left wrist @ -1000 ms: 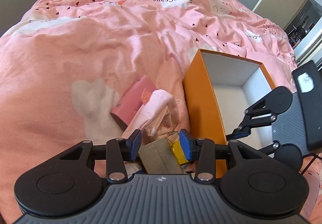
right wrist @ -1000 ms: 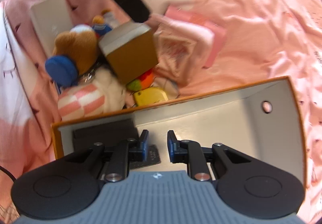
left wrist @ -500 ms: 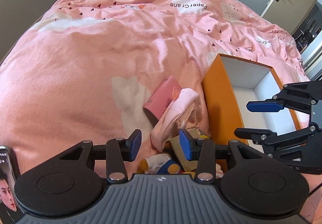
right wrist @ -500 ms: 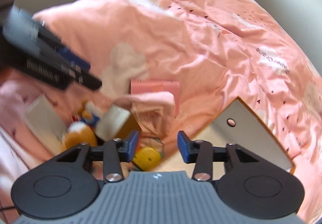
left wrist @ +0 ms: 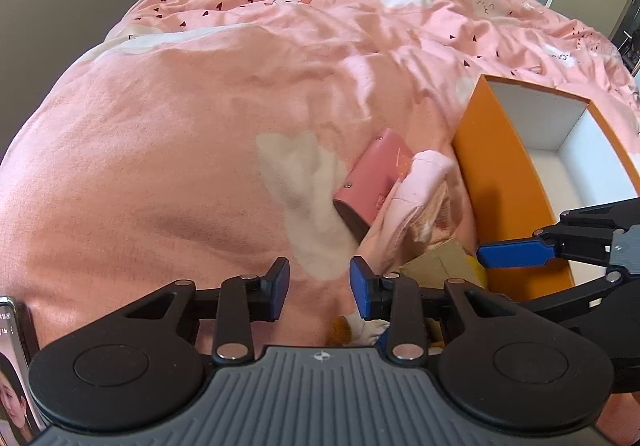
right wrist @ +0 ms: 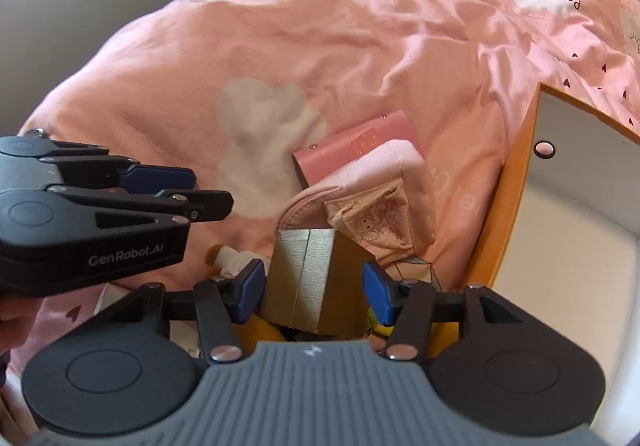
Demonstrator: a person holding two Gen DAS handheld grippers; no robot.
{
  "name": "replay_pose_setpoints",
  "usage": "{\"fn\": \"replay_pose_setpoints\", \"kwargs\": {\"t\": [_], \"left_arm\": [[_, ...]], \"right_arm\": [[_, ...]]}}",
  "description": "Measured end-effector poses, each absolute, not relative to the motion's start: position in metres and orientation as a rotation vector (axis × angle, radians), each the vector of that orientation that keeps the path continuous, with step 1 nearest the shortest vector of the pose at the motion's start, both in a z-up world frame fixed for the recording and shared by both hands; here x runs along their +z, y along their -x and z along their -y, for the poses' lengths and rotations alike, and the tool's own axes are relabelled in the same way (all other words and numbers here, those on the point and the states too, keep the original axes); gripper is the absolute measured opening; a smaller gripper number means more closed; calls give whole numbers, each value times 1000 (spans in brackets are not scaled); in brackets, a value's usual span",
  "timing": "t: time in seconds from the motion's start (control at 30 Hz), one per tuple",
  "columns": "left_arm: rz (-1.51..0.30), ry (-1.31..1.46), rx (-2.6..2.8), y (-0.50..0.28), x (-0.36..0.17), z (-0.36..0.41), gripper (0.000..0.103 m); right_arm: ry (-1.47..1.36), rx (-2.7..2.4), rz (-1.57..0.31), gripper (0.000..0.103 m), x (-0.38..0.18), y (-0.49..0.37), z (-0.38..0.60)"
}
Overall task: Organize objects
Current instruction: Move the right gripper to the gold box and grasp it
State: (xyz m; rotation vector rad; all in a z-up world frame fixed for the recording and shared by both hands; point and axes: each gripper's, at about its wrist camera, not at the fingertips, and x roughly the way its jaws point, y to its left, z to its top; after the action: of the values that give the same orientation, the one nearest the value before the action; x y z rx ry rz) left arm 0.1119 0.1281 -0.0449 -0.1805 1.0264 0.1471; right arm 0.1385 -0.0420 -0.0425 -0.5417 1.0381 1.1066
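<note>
Here the cardboard box (right wrist: 316, 282) sits between the open right tongs (right wrist: 314, 292).

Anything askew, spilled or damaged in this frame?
Nothing damaged or spilled. The small items lie heaped beside the orange box: the cardboard box sits tilted on one corner, and the pale pink pouch is slumped over the pink wallet.
</note>
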Motion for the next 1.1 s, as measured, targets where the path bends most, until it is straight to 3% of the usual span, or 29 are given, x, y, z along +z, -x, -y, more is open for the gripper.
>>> {"fn": "replay_pose_setpoints", "kwargs": {"t": [0.33,0.73,1.1], "left_arm": [[-1051,172,129,-112,-58,-130,39],[-1033,176,87,-110,-52,-127,39],[-971,121,35,-124,-30,-116,37]], "right_arm": [[567,1046,-1064,61,-65,-134,31],[556,1053,-1055,50,-52,-137,45],[513,1047,-969,50,-21,-147,54]]}}
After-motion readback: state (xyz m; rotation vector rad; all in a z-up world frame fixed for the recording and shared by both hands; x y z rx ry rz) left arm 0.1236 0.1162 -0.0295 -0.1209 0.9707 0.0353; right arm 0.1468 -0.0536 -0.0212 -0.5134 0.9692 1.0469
